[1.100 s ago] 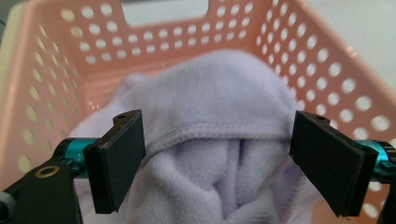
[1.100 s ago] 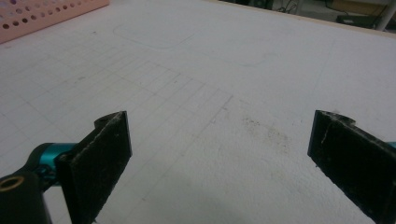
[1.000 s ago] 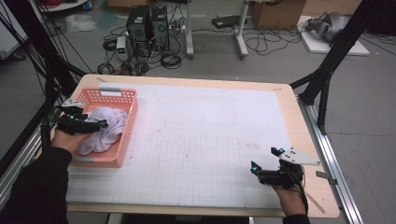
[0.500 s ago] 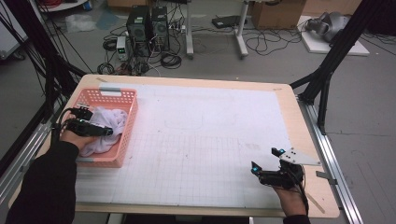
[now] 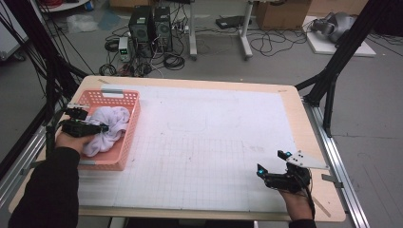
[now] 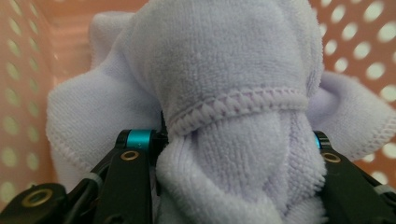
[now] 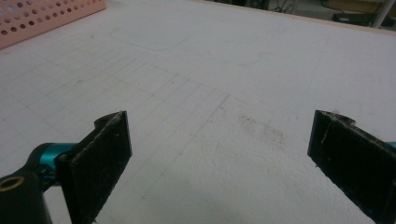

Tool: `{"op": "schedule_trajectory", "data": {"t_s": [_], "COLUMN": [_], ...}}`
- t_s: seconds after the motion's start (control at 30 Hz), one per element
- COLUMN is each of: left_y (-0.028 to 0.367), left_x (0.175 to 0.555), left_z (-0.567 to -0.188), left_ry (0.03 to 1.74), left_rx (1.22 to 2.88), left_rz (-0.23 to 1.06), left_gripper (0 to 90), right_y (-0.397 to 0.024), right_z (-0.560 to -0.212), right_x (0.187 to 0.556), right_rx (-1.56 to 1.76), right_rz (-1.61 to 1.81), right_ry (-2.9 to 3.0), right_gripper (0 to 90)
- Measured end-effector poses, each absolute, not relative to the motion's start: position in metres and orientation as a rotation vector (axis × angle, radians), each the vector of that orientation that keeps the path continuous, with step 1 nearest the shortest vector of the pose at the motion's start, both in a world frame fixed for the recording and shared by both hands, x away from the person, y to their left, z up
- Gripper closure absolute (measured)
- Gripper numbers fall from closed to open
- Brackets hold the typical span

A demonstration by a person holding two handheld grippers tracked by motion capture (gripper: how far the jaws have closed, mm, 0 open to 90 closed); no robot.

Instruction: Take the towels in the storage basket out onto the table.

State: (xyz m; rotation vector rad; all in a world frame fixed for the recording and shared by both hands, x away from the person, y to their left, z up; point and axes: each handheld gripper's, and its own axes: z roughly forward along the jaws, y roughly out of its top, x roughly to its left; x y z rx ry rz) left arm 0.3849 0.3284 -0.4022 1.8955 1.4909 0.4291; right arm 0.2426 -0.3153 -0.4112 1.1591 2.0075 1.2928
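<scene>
While the cloth lies in the basket, the work stands at its first grasp, as set out below.

Work in hand: taking the lilac towel [image 5: 107, 128] out of the pink basket [image 5: 129, 137], judged from the left gripper's [image 5: 97, 128] reach into it.
Towel, place: bunched inside the basket at the table's left edge; none of it hangs over the rim in the high view.
Left gripper: jaws have just been closing, now about half shut, with a thick fold of the towel [image 6: 233, 154] between them; the cloth bulges against both jaws in the left gripper view, so a grip appears made.
Right gripper [image 5: 272, 172]: resting low near the table's right front corner, jaws wide apart, nothing between them; bare gridded mat [image 7: 224, 74] ahead.
Done: approach and pinch on the towel.
Left to do: lift clear of the basket, carry to the mat, set down or spread out; none of these is begun.
Risk, judged: the grip takes one fold only, so the remainder may drag on the basket wall.
</scene>
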Motion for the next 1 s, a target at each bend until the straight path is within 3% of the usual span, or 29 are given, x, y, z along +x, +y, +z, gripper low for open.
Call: {"op": "schedule_trajectory", "data": {"t_s": [0.57, 1.0], "left_y": [0.351, 0.338], "left_x": [0.355, 0.339], "left_z": [-0.359, -0.329], "left_ry": [1.344, 1.161], "left_rx": [1.574, 1.441], "left_rz": [0.615, 0.666], "left_gripper": [55.1, 54.4], "right_y": [-0.313, -0.313], "right_z": [-0.410, -0.410], "right_x": [0.244, 0.244], "right_rx": [1.148, 1.166], "right_rz": [1.294, 1.298], "right_ry": [2.007, 2.010], "right_gripper": [4.9, 4.9]}}
